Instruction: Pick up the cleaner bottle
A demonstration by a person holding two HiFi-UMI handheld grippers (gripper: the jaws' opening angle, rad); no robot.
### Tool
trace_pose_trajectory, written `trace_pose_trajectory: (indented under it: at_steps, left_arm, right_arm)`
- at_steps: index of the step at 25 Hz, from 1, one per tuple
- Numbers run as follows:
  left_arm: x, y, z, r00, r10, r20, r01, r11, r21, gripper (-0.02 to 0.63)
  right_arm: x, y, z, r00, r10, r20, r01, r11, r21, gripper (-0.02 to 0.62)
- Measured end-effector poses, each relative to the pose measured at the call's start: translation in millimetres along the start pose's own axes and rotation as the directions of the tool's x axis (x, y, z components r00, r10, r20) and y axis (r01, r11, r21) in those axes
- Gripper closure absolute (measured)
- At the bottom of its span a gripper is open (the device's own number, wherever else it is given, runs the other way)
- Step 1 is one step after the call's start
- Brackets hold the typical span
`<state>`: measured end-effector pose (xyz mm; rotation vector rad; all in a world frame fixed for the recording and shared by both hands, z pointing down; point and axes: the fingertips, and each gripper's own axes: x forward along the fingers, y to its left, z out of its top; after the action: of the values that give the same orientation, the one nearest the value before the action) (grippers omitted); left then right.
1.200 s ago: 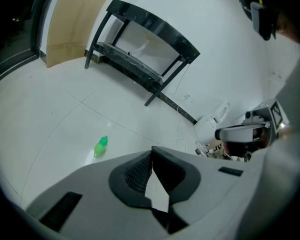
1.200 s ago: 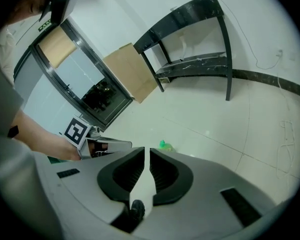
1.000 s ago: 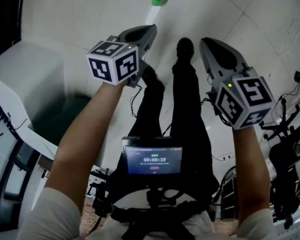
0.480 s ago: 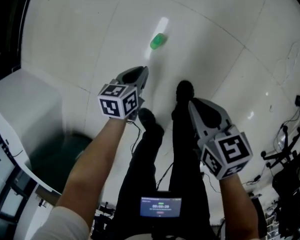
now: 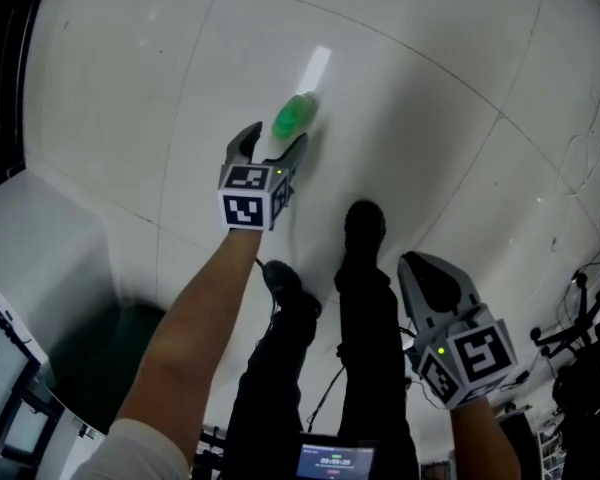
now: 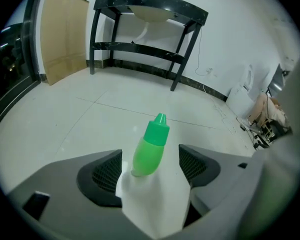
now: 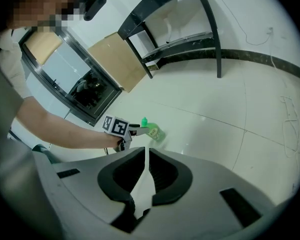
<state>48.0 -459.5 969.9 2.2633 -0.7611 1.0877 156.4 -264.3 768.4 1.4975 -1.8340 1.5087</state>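
The green plastic cleaner bottle with a pointed green cap (image 6: 151,146) is seen standing on the white tiled floor (image 5: 130,88), cap uppermost and long axis roughly upright. The left gripper (image 5: 276,136) is set around it: its jaws have just been opening and are spread wide, with the bottle between them and neither pad touching. The right gripper (image 7: 145,154) is held nearer the person and to the right, well apart from the bottle, its jaws nearly together on nothing. Closing the left jaws on the bottle's body is judged the coming move
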Motion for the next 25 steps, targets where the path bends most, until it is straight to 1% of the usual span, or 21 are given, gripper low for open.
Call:
trace_pose_trajectory:
  at_steps: [5,10,11,13,14,15,17,20,23,25]
  left_arm:
    - [40.3,0.2,-1.9,1.0,-0.003,-0.002,0.003,0.998,0.055,0.252]
    - [65.9,2.3,-2.5,1.0,0.013,-0.012,-0.012,0.994,0.107,0.256]
    - [68.0,3.3,-0.4,1.0,0.02,-0.007,-0.019,0.993,0.117,0.272]
    - [69.5,8.8,4.2,0.999,0.051,0.003,-0.051,0.989,0.137,0.359]
    - [69.4,13.0,5.6,0.998,0.069,0.006,-0.069,0.988,0.139,0.404]
    - [69.0,17.5,6.1,0.997,0.08,0.006,-0.08,0.988,0.13,0.428]
    - [66.9,25.6,4.8,0.996,0.091,0.0,-0.091,0.991,0.099,0.434]
    - [56.8,33.0,5.5,0.994,0.105,0.005,-0.106,0.991,0.077,0.437]
    - [27.5,31.4,23.8,0.995,0.082,0.062,-0.085,0.995,0.045,0.439]
    - [-6.4,21.0,41.6,0.992,0.05,0.112,-0.056,0.997,0.053,0.439]
  right_arm:
    - [13.0,-9.7,-22.1,0.999,0.001,-0.034,0.0,0.999,0.036,0.561]
    - [18.0,-18.6,-30.9,0.999,0.003,-0.038,-0.001,0.999,0.034,0.561]
    - [17.7,-20.2,-32.6,0.999,0.0,-0.038,0.001,0.999,0.034,0.561]
    - [16.9,-23.6,-35.1,0.999,-0.006,-0.033,0.007,1.0,0.029,0.561]
    - [16.7,-24.7,-35.9,1.0,-0.008,-0.03,0.009,1.0,0.026,0.561]
    - [16.5,-25.0,-37.1,1.0,-0.009,-0.03,0.009,1.0,0.024,0.561]
    - [15.6,-24.2,-40.7,0.999,-0.01,-0.039,0.011,1.0,0.02,0.561]
    - [13.2,-21.0,-42.9,0.999,-0.01,-0.043,0.01,1.0,0.009,0.561]
    - [9.8,-17.9,-33.9,1.0,-0.018,0.004,0.018,1.0,-0.003,0.561]
    - [1.5,-10.7,-29.5,1.0,-0.019,0.016,0.019,1.0,-0.011,0.561]
